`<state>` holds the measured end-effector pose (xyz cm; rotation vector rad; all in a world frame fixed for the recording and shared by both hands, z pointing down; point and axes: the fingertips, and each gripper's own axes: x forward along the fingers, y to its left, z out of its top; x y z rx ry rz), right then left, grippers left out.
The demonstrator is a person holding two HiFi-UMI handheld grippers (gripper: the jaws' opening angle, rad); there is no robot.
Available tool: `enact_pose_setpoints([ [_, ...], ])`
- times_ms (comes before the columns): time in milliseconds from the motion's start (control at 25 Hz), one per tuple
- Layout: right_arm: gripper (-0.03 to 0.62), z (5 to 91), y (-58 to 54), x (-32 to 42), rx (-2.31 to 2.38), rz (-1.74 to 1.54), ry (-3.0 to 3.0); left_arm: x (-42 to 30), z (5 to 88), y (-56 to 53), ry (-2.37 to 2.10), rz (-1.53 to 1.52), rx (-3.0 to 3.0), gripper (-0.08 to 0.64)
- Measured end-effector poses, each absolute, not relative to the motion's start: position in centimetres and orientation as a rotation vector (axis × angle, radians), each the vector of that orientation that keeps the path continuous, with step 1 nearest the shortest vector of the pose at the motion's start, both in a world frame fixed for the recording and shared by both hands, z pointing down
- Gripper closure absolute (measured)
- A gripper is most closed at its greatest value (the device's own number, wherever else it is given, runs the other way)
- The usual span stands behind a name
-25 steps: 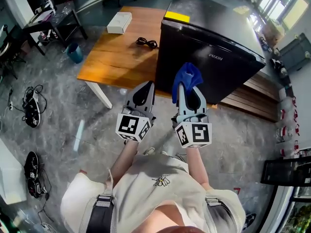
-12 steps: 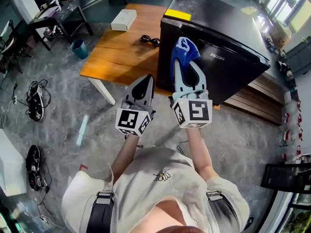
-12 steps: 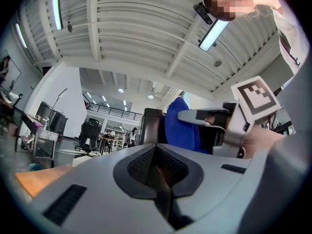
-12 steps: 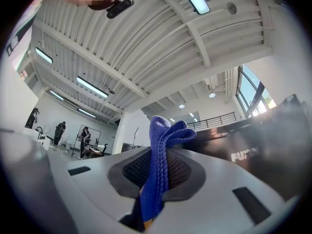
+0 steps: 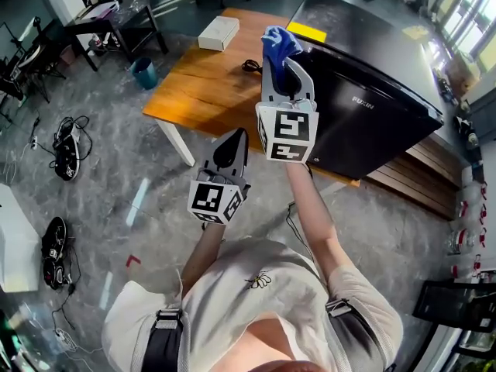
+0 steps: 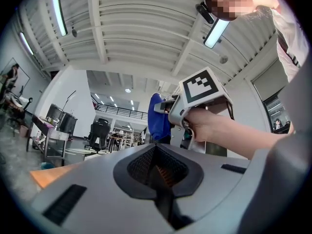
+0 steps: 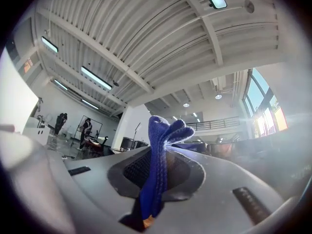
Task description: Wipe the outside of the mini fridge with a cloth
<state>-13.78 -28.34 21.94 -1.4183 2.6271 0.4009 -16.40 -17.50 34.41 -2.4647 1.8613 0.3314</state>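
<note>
The black mini fridge [image 5: 364, 107] is the biggest thing here. It stands just beyond and to the right of the right hand-held gripper [image 5: 280, 62], with its door face tilted toward the camera and its top running away behind. To that gripper's left and beneath it lies the wooden bench [image 5: 201, 84], which carries a white box [image 5: 217, 32] and a coiled black cable [image 5: 252, 67] at the far side.

The left hand-held gripper [image 5: 235, 139] hangs lower and nearer the body. Its jaws are together with nothing between them, and it has no part in the work at present.

The right hand-held gripper is held high, its jaws clamped on a blue cloth [image 5: 277, 43]. The cloth stands bunched above the tips, near the fridge's upper left corner. Whether it touches the cabinet I cannot tell.

By my judgement the wipe proper has not begun, and this is the approach to a first stroke. The next move calls for pressing the free bunch of cloth flat against the top edge or door and dragging it across, so that fabric rather than the hard jaw tips meets the surface.

A yellow label [image 5: 306, 33] sits on the fridge top just beyond the cloth, with no legible print. Small white lettering [image 5: 363, 103] on the door reads roughly "FUXIN", though the first letter is uncertain.
</note>
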Motion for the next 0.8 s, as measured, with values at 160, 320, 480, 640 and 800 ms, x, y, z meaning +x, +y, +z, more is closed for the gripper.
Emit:
enact_pose_setpoints([
  [160,0.531,21.7,-29.5,-13.3,-1.507,0.390,2.594,-17.0,34.7,-16.7,1.890,0.326,-2.455,0.555],
  [320,0.531,21.7,-29.9,-12.8,-1.550,0.378,2.576,-17.4,35.0,-16.2,1.916,0.336,-2.446,0.555],
  [480,0.531,21.7,-29.5,-12.2,-1.586,0.386,2.561,-17.2,34.9,-15.9,1.909,0.339,-2.454,0.555],
  [640,0.531,21.4,-29.4,-10.2,-1.628,0.374,2.530,-16.0,34.6,-16.1,1.878,0.332,-2.482,0.555],
  [800,0.531,21.5,-28.9,-7.4,-1.671,0.380,2.497,-14.4,34.6,-16.2,1.837,0.327,-2.510,0.555],
])
